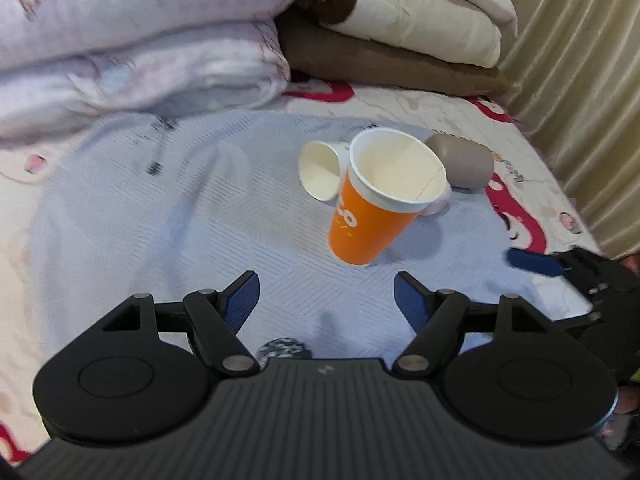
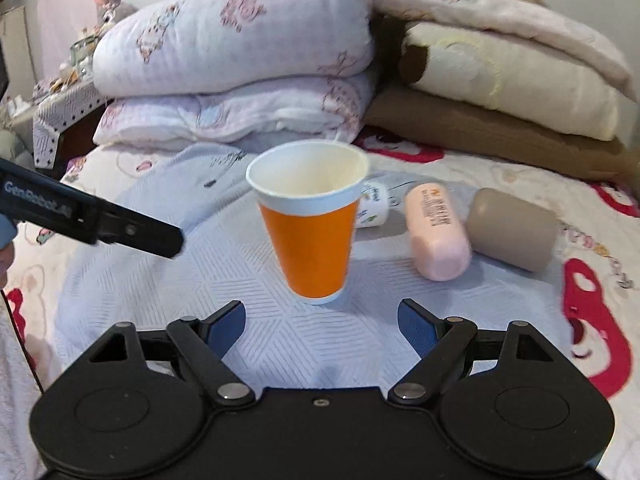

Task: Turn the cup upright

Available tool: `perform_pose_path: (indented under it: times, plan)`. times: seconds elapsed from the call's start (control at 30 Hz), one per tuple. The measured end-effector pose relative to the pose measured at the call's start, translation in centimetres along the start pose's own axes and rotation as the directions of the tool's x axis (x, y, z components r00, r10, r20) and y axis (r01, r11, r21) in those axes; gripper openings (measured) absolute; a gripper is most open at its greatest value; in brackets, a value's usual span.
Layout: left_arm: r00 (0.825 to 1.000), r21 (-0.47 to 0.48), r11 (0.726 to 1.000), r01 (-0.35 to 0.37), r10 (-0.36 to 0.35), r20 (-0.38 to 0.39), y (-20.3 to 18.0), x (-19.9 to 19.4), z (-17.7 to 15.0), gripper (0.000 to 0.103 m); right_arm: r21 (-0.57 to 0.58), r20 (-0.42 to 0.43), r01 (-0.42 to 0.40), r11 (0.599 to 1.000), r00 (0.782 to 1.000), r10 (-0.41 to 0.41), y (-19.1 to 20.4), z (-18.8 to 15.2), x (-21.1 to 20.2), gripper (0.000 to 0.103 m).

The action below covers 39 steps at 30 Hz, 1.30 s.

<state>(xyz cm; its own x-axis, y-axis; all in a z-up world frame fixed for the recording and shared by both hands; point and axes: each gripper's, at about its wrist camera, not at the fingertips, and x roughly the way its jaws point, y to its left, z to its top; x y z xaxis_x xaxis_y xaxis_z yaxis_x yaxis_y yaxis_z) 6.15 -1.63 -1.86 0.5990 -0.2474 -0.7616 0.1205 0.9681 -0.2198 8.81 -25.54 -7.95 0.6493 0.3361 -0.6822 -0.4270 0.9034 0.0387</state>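
Note:
An orange paper cup point(image 1: 368, 220) with a white rim stands upright, mouth up, on the pale blue cloth point(image 1: 180, 216); it also shows in the right wrist view point(image 2: 314, 248). My left gripper point(image 1: 326, 292) is open and empty, just short of the cup. My right gripper point(image 2: 322, 320) is open and empty, its fingertips close in front of the cup's base. A white paper cup point(image 1: 320, 172) lies on its side behind the orange one; it also shows in the right wrist view point(image 2: 374, 204).
A pink bottle point(image 2: 438, 232) and a taupe cylinder point(image 2: 512, 234) lie on their sides to the right of the cups. Folded quilts point(image 2: 240, 60) and blankets point(image 2: 500, 92) are stacked at the back. A curtain point(image 1: 580, 80) hangs on the right.

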Motion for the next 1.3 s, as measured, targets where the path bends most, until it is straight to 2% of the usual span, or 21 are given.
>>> perform_pose_path:
  times: [0.23,0.33,0.43,0.53,0.67,0.8,0.87,0.93,1.13,1.3]
  plan:
    - [0.996,0.04,0.995,-0.089,0.088,0.012,-1.5,-4.6,-0.2,0.077,0.09,0.074,0.041,0.995,0.996,-0.048,-0.5,1.2,-6.1,0.088]
    - [0.989,0.052,0.987,-0.151,0.151,0.009,-2.4,-5.7,-0.3,0.081,0.085,0.118,0.068,0.994,0.99,-0.078,0.0,1.8,-8.3,0.088]
    - [0.986,0.022,0.986,-0.167,0.167,0.014,-2.6,-6.8,-0.6,0.082,0.057,0.178,0.089,0.994,0.979,-0.098,1.0,2.2,-10.6,0.088]
    - [0.981,0.0,0.981,-0.192,0.191,0.027,-2.9,-7.9,-1.0,0.083,0.044,0.2,0.093,0.995,0.975,-0.1,1.8,2.5,-12.2,0.088]
    - [0.978,-0.011,0.979,-0.204,0.204,0.048,-3.2,-9.3,-1.1,0.088,0.056,0.187,0.111,0.992,0.975,-0.119,2.6,2.7,-13.3,0.09]
    - [0.97,0.04,0.971,-0.234,0.231,0.073,-4.1,-10.6,-1.2,0.092,0.094,0.196,0.049,0.994,0.978,-0.066,2.9,2.5,-14.2,0.095]
    - [0.968,0.047,0.969,-0.242,0.237,0.082,-4.4,-11.1,-1.2,0.093,0.113,0.195,0.05,0.992,0.978,-0.071,3.0,2.5,-14.6,0.099]
    - [0.969,0.05,0.97,-0.237,0.232,0.088,-4.7,-11.6,-1.2,0.096,0.146,0.189,0.077,0.986,0.976,-0.104,3.1,2.5,-14.9,0.103]
    - [0.97,0.068,0.971,-0.231,0.224,0.093,-5.7,-12.3,-1.2,0.098,0.201,0.109,0.191,0.961,0.97,-0.216,2.8,2.8,-14.8,0.103]
    - [0.971,0.061,0.971,-0.23,0.225,0.079,-6.2,-12.6,-1.2,0.1,0.215,0.083,0.216,0.953,0.968,-0.238,2.3,2.7,-15.1,0.103]
